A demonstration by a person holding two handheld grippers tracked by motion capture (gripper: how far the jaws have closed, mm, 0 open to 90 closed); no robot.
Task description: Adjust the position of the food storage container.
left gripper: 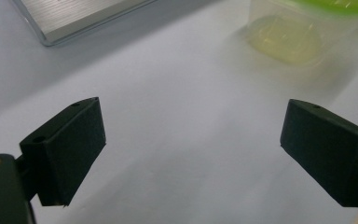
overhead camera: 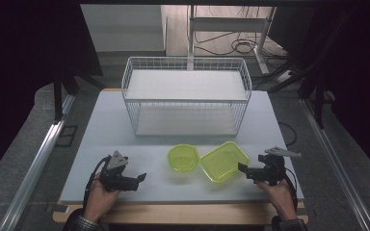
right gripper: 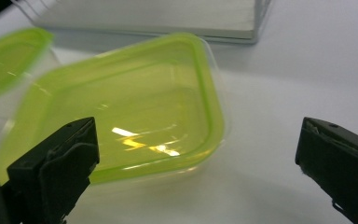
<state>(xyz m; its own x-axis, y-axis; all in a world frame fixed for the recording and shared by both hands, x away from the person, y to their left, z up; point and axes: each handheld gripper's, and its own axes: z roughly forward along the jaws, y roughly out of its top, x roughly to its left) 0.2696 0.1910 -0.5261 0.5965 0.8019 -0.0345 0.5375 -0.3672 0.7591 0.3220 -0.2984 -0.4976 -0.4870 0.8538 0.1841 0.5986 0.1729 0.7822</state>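
I have both grippers low at the near edge of the table [overhead camera: 101, 120], each with jaws spread wide and nothing between them. The right gripper [overhead camera: 243, 168] sits just beside the square tub [overhead camera: 224, 161], pointing at its near right corner; in the right gripper view the tub's [right gripper: 135, 107] green rim lies ahead and to the left of the gap, so I judge this as the approach to a rim grasp. The left gripper [overhead camera: 142, 177] points toward the round tub [overhead camera: 183, 158], which is near but apart from it, and appears at the top of the left gripper view [left gripper: 303, 32]. The two tubs sit just beside each other, in front of the wire basket [overhead camera: 185, 65].

To do this well, I would shift the right gripper so one jaw goes inside the wall and one outside, then close on the rim squarely. The plastic looks thin and slick, so a corner grip may slip or twist. I would also watch that the square tub does not push the round one.
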